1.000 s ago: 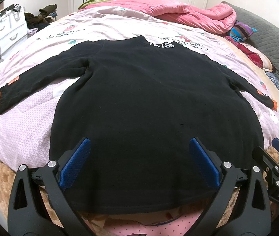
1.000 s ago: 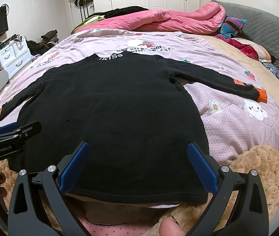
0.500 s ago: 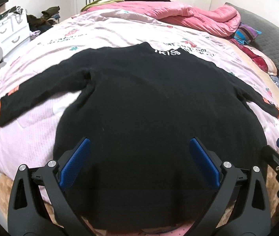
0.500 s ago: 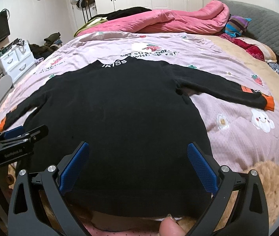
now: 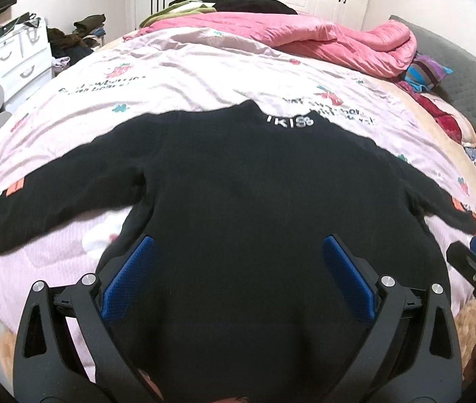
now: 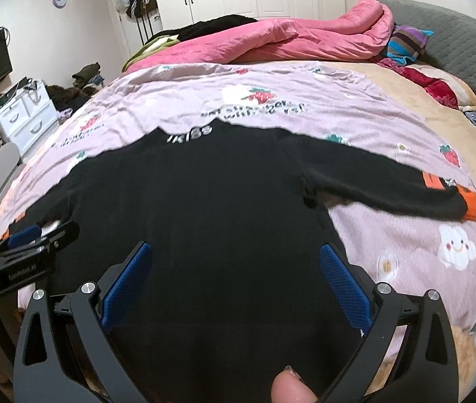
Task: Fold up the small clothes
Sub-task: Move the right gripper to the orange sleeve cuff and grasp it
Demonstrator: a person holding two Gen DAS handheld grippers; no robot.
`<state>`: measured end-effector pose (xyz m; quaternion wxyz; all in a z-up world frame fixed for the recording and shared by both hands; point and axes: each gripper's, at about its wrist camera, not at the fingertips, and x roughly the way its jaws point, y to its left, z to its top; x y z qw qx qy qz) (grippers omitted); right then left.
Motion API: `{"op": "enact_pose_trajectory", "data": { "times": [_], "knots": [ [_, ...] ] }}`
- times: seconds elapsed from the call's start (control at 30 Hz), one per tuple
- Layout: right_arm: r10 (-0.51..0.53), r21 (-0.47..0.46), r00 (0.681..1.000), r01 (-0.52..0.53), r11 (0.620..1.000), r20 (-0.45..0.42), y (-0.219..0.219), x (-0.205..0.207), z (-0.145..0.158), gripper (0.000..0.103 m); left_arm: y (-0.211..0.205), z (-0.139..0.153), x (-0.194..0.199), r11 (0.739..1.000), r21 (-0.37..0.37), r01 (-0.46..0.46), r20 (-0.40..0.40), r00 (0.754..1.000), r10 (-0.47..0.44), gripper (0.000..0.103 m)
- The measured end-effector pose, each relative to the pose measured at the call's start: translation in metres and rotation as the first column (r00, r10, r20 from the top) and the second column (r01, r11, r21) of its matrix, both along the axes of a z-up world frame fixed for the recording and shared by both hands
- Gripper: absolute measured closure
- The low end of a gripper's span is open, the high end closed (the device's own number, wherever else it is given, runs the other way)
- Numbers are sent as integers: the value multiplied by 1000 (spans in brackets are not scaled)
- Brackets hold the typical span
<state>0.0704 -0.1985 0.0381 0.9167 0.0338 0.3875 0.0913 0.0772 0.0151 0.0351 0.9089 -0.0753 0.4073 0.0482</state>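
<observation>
Black sweater (image 5: 254, 194) flat on bed (image 5: 177, 67), left tool (image 5: 238, 278) wide apart, seemingly above hem.

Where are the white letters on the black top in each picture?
Left wrist view: the white letters sit on the collar of the black top, right of centre, upper half.
Right wrist view: the white letters are left of centre, upper half.
Shared landmark: the pink quilt behind.

Matt black knit sweater (image 5: 254, 201)
</observation>
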Motion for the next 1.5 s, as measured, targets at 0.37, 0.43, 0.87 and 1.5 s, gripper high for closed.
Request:
{"op": "enact_pose_trajectory", "data": {
  "times": [0.37, 0.43, 0.87, 1.5],
  "knots": [
    [-95, 67, 995, 94, 993, 8, -19, 47, 22, 4, 0, 10, 44, 1000, -9, -9, -7, 1000, 8, 9],
    [-114, 78, 993, 113, 991, 6, -22, 55, 24, 4, -2, 10, 53, 1000, -12, -4, -8, 1000, 3, 9],
    [-365, 127, 931, 363, 923, -13, -86, 114, 17, 4, -20, -8, 116, 1000, -12, 18, -59, 998, -19, 9],
    [-744, 108, 655, 755, 646, -128, -233, 108, -46, 4, -56, -39, 160, 995, -50, 89, -112, 989, -94, 9]
  ]
}}
